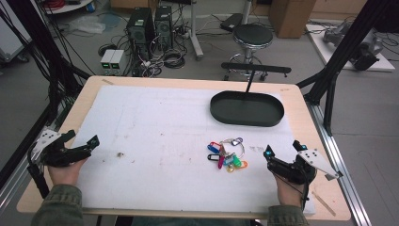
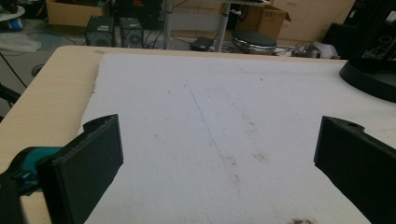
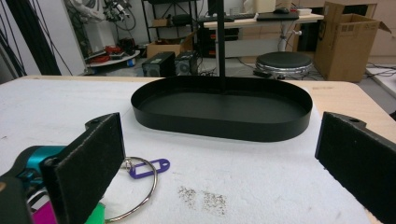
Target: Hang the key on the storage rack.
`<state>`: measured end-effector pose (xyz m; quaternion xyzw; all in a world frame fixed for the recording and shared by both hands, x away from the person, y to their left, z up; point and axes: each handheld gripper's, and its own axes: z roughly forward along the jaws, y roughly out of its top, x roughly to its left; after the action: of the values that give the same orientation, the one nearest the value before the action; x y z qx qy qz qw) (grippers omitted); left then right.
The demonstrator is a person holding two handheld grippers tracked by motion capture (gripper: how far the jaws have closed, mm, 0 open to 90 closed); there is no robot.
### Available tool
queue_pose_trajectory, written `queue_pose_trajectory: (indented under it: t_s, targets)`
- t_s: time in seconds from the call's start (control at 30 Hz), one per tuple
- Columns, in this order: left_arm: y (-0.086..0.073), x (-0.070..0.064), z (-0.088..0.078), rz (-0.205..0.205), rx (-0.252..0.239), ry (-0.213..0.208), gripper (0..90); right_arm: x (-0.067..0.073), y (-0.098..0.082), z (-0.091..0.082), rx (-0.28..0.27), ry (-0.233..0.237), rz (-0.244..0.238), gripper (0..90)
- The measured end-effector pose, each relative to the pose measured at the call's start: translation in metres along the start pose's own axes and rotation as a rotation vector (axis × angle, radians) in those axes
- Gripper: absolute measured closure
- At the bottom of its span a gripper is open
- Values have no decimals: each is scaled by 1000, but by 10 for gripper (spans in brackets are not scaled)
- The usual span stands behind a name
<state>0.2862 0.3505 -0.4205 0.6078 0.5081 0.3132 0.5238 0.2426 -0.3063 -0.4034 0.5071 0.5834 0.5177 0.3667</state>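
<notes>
I rest my right gripper (image 1: 269,151), jaws spread and empty, just right of the key ring (image 1: 227,154) near the black tray (image 1: 247,109), ready to grab, while my left gripper (image 1: 94,140) waits open far left.

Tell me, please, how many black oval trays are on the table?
1. The black oval tray sits at the far right of the white mat, beyond the bunch of key tags.

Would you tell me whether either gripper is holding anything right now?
Nothing is held: the left gripper and right gripper both have open jaws, beside the bunch of colourful key tags.
</notes>
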Motion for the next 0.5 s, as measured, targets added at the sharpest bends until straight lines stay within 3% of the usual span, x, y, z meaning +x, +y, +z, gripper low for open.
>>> queue_pose_trajectory:
  t_s: [0.5]
  targets:
    - [0, 0, 1, -1, 7, -4, 17, 0, -1, 2, 6, 6, -12, 4]
